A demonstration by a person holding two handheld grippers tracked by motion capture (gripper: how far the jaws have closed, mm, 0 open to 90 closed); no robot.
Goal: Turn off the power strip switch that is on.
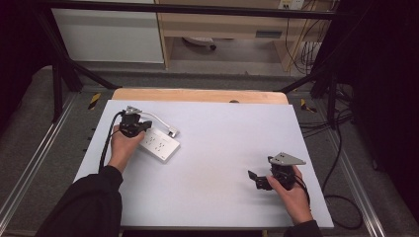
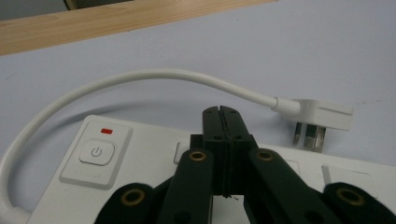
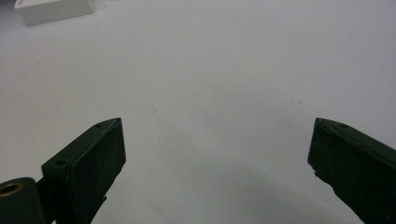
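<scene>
The left gripper has its two black jaws pressed flat together with nothing between them, their tips poised over the top face of the white power strip; whether they actually touch it I cannot tell. In the high view this gripper sits at the near-left end of the strip, held from behind by the left hand, whose dark-sleeved forearm comes up from the bottom left corner. The power strip lies flat on the pale table cover, toward the left and far side, set at a slant. It is a flat white block with a square switch panel at one end: a grey power button with a small red indicator just above it. A short white cord loops out from that end, arcs over the table beside the strip and ends in a white plug lying on its side just past the strip's far edge, metal prongs showing. The right gripper is well apart, near the right front of the table, gripped by the right hand and pointing left; its jaws stand wide open with only bare table between them.
</scene>
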